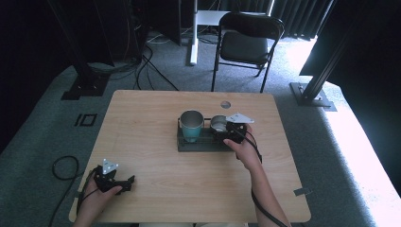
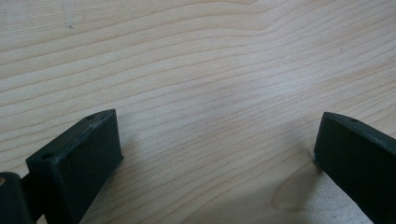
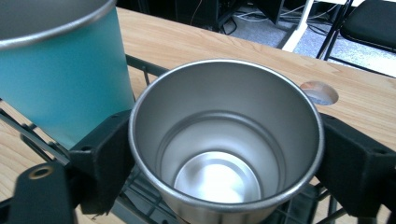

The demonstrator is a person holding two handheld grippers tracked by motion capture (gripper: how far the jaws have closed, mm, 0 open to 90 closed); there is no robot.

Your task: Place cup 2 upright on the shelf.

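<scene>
Steel cup (image 3: 226, 144) is sitting upright in the black wire rack (image 1: 201, 142) at the middle of the wooden table (image 1: 156, 184), just beside a teal cup (image 1: 191, 125) standing in the same rack. Right gripper (image 3: 226, 154) is pinching the steel cup, one jaw pressing against each side of its wall below the rim. Left gripper (image 2: 217, 149) is resting near the table's near left corner, well apart from the rack, jaws spreading wide over bare wood, holding nothing. Black chair (image 1: 246, 42) is standing beyond the far edge.
</scene>
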